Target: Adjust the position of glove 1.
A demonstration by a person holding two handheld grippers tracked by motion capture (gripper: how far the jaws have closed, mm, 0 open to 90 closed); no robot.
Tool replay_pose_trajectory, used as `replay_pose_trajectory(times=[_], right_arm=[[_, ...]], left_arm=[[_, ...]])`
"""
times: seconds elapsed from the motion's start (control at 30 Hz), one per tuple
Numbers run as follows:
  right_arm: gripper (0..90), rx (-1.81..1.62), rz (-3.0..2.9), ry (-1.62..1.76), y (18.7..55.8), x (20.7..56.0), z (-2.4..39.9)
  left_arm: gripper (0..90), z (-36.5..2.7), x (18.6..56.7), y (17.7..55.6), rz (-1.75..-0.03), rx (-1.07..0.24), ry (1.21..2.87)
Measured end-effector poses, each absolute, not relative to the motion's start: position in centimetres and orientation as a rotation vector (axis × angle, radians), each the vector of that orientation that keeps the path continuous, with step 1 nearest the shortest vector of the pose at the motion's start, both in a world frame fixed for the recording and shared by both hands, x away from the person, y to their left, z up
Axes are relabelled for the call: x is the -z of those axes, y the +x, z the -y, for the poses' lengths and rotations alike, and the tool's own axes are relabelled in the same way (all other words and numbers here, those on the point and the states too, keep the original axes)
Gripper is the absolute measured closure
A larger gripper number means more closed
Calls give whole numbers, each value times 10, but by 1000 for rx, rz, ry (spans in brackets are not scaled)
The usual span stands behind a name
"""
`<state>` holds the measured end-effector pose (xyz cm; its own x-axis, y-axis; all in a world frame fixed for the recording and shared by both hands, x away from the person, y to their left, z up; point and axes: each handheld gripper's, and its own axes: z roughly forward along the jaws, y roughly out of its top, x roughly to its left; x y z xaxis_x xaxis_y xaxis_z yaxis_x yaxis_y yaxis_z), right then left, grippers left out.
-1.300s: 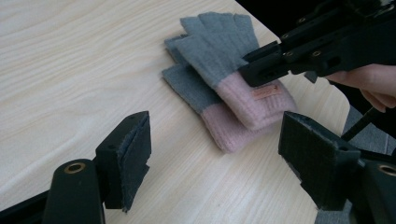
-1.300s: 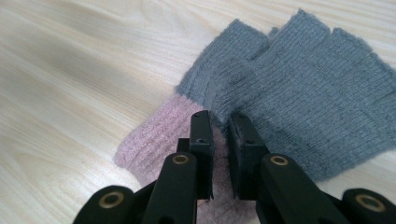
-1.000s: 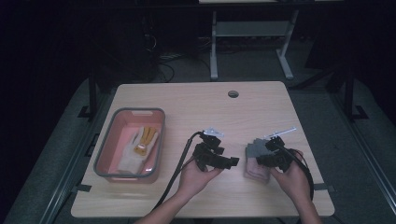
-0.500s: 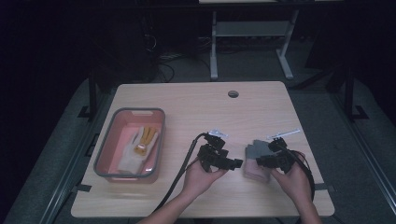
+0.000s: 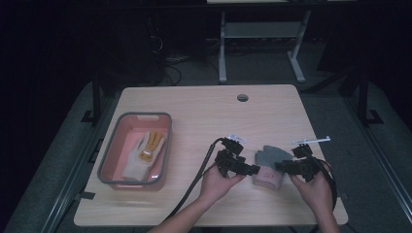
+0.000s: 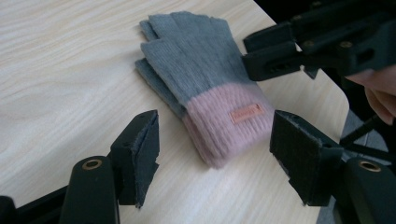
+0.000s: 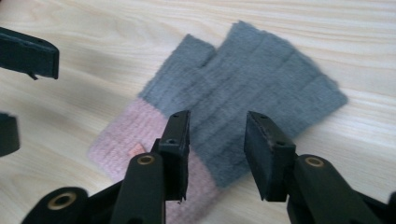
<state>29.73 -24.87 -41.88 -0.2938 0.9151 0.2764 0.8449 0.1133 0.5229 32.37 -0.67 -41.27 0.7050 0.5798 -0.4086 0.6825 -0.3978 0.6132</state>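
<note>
A pair of fingerless gloves (image 5: 268,161), grey with pink cuffs, lies stacked flat on the table near its front edge. In the left gripper view the gloves (image 6: 201,70) lie just beyond my left gripper (image 6: 215,130), which is open around the pink cuff without touching it; its jaws have just been closing a little. My right gripper (image 7: 217,135) hovers over the gloves (image 7: 261,84) with nothing pinched; its jaws have just been opening. From above, the left gripper (image 5: 251,170) and the right gripper (image 5: 283,166) face each other across the cuff.
A grey-rimmed pink bin (image 5: 109,155) stands at the table's left and holds a white and yellow glove (image 5: 145,150). A cable hole (image 5: 242,97) sits near the far edge. The table's front edge runs close behind both hands.
The right gripper has let go of the gloves, its jaws now apart, and has drawn back to the right. The left gripper has moved right, up to the pink cuff.
</note>
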Motion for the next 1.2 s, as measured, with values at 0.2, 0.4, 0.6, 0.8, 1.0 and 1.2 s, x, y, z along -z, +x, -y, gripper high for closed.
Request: replay_pose_trajectory(times=[0.2,0.4,0.6,0.8,1.0,1.2], right_arm=[[570,-947,-2219,1829,295,423,260],[545,-969,-2189,1875,294,430,269],[525,-980,-2194,1905,295,438,271],[523,-1031,-2185,1954,295,444,274],[524,-1062,-2173,2000,296,449,275],[527,-1088,-2153,2037,296,455,278]], left_arm=[[346,18,421,330,-987,184,2121],[345,29,433,337,-1021,211,2127],[378,39,445,339,-1049,252,2129],[403,44,452,340,-1062,273,2131],[418,46,456,341,-1092,303,2119],[429,46,458,341,-1100,326,2121]])
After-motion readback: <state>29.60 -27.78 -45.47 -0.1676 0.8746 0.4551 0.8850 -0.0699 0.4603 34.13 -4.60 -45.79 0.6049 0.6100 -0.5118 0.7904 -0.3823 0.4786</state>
